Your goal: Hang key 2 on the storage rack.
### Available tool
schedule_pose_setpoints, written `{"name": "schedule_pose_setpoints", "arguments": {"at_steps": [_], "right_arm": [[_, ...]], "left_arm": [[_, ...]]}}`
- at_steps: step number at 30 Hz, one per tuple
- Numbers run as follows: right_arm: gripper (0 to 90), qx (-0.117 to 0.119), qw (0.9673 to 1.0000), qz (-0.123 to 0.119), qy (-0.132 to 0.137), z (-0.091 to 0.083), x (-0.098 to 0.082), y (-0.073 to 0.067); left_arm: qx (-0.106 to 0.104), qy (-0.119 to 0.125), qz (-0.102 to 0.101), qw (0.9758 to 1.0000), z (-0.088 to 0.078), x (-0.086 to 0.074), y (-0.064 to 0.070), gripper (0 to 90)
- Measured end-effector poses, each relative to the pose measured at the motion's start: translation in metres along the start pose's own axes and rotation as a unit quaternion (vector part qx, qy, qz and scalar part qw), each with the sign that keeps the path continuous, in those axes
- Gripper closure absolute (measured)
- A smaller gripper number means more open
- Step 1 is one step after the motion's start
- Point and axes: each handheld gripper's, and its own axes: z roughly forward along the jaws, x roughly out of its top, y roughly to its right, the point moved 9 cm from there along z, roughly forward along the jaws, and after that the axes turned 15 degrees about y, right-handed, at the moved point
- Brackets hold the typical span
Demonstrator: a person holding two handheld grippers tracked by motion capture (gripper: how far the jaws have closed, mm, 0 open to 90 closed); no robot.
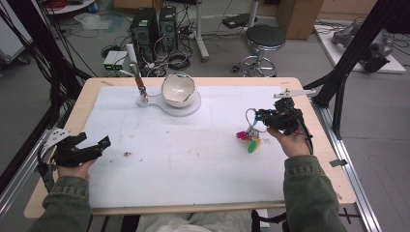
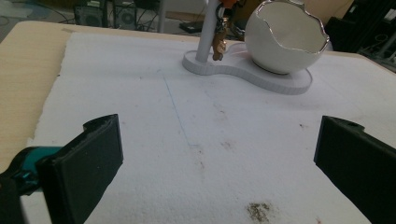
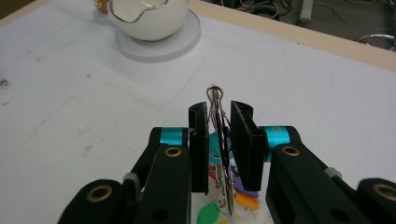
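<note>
Near the tabletop's right edge, the right gripper point(image 1: 261, 117) pinches a metal key ring point(image 3: 218, 140) between its nearly closed jaws, with colourful tags point(image 1: 249, 140) dangling onto the white foam mat point(image 1: 193, 159). The left gripper point(image 1: 92, 146) hovers at the left edge, jaws spread wide with nothing between them. An eggshell-shaped bowl point(image 1: 178, 89) sits on a white stand point(image 1: 186, 108) by the far edge.

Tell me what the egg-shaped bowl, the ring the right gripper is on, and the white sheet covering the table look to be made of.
Egg-shaped bowl: likely glazed ceramic, glossy white with a silvery jagged rim. Ring between the right gripper jaws: thin metal wire, shiny grey. White sheet: probably foam board, matte, grainy, with a ragged edge and brown stains.
</note>
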Motion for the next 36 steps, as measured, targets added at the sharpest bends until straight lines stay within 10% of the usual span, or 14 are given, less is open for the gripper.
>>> {"name": "schedule_pose_setpoints", "arguments": {"at_steps": [36], "right_arm": [[78.0, 0.09, 0.9946, -0.017, 0.049, 0.03, 0.074, -0.08]], "left_arm": [[-0.012, 0.013, -0.001, 0.9998, 0.001, 0.006, 0.009, 1.7]]}}
